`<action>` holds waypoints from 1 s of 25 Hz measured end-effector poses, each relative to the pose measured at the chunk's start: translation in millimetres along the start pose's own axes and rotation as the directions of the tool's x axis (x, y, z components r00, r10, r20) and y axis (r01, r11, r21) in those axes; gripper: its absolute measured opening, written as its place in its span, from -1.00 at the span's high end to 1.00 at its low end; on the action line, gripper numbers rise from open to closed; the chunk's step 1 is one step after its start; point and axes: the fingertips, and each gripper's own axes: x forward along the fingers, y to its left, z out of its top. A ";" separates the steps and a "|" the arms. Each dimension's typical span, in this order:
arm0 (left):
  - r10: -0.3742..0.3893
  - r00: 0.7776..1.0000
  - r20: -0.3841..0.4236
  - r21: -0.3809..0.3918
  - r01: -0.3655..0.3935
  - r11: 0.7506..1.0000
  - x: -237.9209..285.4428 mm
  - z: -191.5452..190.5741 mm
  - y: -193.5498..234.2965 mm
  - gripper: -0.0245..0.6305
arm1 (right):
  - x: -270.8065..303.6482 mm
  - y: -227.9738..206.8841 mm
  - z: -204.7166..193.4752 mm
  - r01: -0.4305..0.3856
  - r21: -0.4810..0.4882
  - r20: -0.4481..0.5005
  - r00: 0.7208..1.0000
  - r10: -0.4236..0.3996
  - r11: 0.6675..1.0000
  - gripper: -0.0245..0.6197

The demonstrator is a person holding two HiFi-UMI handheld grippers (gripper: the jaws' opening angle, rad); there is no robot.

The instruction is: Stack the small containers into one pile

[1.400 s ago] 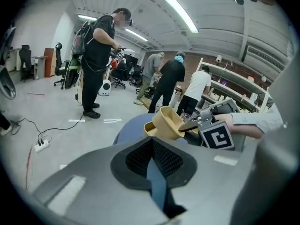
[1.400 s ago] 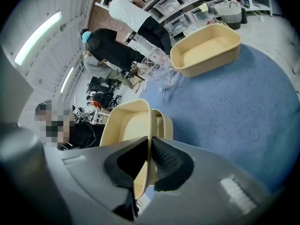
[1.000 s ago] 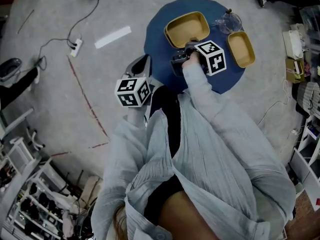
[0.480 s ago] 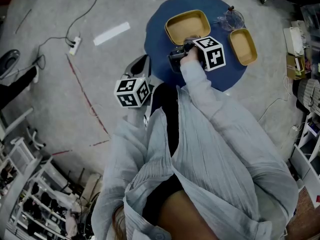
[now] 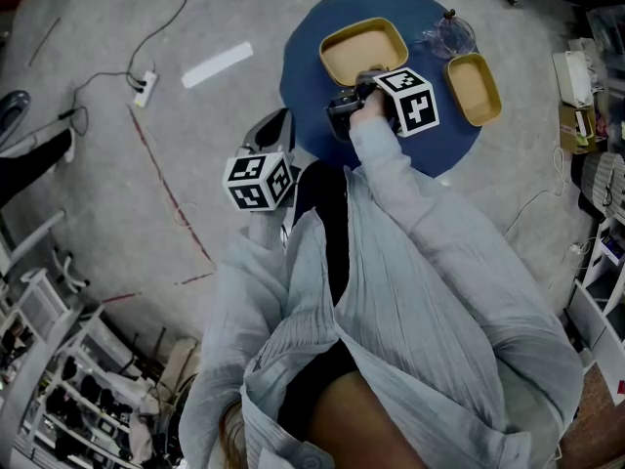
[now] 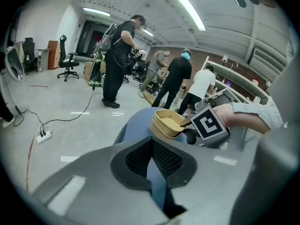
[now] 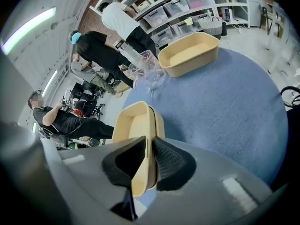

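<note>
Now, right gripper [image 7: 150, 146] jaws narrow, just easing open, pads against the near wall of the tan stack [image 7: 133, 123], stack resting on blue bench [image 7: 225, 107], lone container [image 7: 187, 55] well apart near the far edge, left gripper [image 6: 151, 142] jaws closed together, empty.

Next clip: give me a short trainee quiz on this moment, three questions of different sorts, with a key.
1. True or false: the left gripper grips a tan container.
2. Which thing stands on the blue table beside the lone tan container? A. a clear glass vessel B. a mug C. a kettle
3. Fill in: the fingers of the right gripper flank one ____ of the nested tan containers.
Key: 1 false, its fingers are together on nothing. 2 A. 3 wall; those fingers have just been opening, the wall between them.
</note>
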 end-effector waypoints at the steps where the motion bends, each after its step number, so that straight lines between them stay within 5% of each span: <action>1: 0.000 1.000 0.000 0.000 0.000 1.000 -0.1 -0.2 -0.3 0.89 | -0.3 0.9 0.1 -0.004 -0.010 0.003 1.000 0.004 1.000 0.72; 17: -0.025 1.000 0.011 0.019 0.025 1.000 0.5 -1.3 -11.2 0.89 | -10.6 26.9 -5.0 -0.224 -0.048 -0.045 0.974 0.221 0.974 -0.30; 25: -0.060 0.998 0.019 0.053 0.059 0.997 -1.2 -5.7 -27.9 0.89 | -31.5 21.4 -0.6 -0.325 -0.163 -0.086 0.945 0.315 0.932 -0.37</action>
